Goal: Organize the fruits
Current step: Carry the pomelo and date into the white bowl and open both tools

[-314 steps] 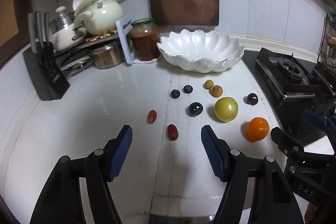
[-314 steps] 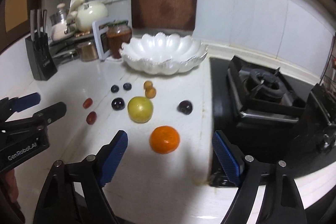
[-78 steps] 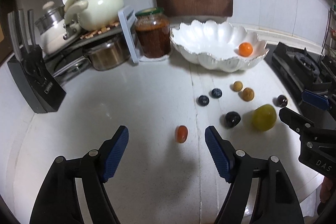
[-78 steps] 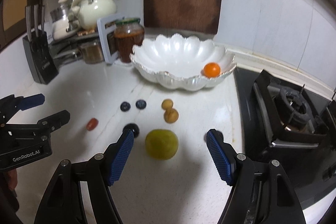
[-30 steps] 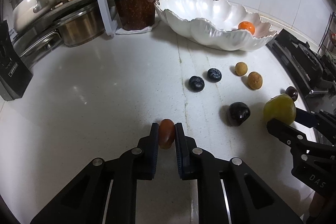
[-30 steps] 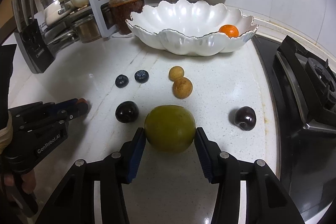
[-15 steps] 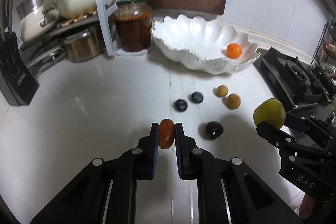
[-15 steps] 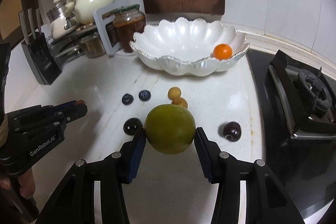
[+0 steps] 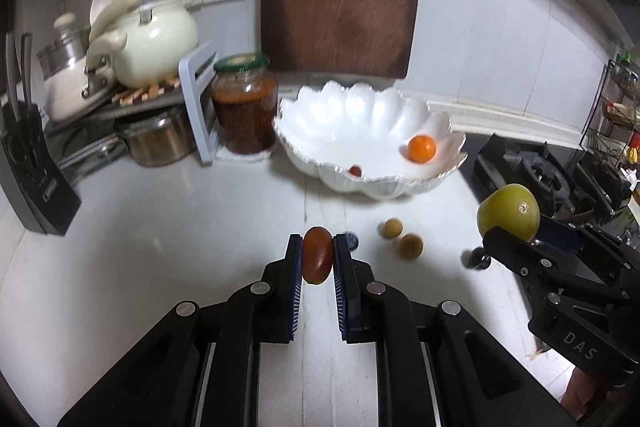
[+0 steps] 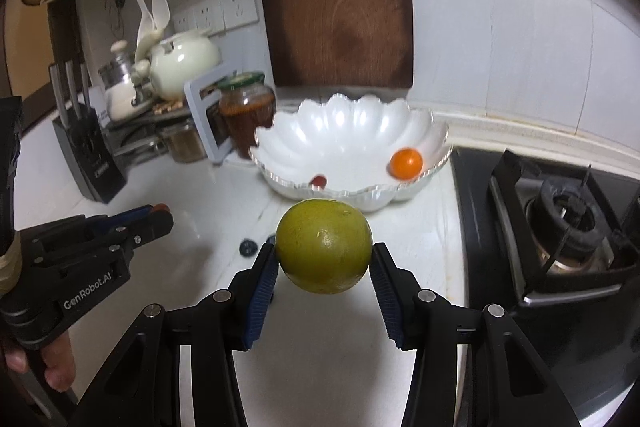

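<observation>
Fruits, left wrist view: red date (image 9: 317,260) pinched between the closed pads of the left gripper (image 9: 317,259), clear of the counter (image 9: 160,267). At 12 o'clock, bowl (image 9: 372,183) holding an orange (image 9: 421,148) and a small red fruit (image 9: 354,170). Just past the pads, a blueberry (image 9: 352,239) partly hidden; at 1 o'clock, two brown longans (image 9: 400,237) touching. At 3 o'clock, right gripper (image 9: 516,233) clamped on a green citrus (image 9: 508,213) — dark plum (image 9: 476,259) on the counter below it.

Right wrist view: green citrus (image 10: 324,246) gripped between the right gripper's (image 10: 324,259) pads, off the counter, bowl (image 10: 352,139) at 12 o'clock. At 9 o'clock, left gripper (image 10: 160,213) closed — red tip of the date (image 10: 161,206) showing. One blueberry (image 10: 248,247) at 10 o'clock of the citrus.
</observation>
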Demonstrator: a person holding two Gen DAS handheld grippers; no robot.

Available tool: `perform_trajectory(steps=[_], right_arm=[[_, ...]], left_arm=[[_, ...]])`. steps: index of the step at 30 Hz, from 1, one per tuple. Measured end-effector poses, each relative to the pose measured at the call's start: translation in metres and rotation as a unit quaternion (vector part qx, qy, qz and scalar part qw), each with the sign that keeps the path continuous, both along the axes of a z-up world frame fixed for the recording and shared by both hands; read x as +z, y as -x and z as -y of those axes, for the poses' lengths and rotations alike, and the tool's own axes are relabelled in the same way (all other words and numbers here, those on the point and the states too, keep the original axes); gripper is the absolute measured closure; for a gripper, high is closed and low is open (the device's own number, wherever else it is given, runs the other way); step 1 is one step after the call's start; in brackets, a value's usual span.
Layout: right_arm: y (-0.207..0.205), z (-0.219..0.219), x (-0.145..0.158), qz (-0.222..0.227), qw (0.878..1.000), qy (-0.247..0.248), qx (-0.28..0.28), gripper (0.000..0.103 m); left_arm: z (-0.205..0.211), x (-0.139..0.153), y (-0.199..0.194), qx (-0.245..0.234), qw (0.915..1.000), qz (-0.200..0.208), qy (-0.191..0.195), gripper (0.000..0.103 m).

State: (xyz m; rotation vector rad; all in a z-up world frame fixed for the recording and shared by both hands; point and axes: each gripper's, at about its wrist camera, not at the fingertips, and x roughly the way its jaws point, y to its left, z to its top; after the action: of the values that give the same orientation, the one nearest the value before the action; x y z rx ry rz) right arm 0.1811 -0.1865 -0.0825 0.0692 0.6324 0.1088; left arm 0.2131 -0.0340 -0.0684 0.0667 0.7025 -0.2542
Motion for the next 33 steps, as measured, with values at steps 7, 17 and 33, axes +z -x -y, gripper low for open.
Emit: perform_trajectory(steps=[7, 17, 33], right_arm=[[-0.007, 0.007, 0.018, 0.023, 1.000, -0.004, -0.006, 0.054], [-0.032, 0.018, 0.036, 0.044, 0.999, -0.007, -0.022, 0.054], [-0.080, 0.026, 0.061, 0.055, 0.998, -0.013, -0.028, 0.054]], left_arm=[[0.009, 0.022, -0.009, -0.009, 0.9995, 0.031, 0.004, 0.087], [0.019, 0.045, -0.032, -0.019, 0.9976, 0.067, 0.004, 0.087], [0.035, 0.066, -0.083, -0.024, 0.9970, 0.073, 0.000, 0.087]])
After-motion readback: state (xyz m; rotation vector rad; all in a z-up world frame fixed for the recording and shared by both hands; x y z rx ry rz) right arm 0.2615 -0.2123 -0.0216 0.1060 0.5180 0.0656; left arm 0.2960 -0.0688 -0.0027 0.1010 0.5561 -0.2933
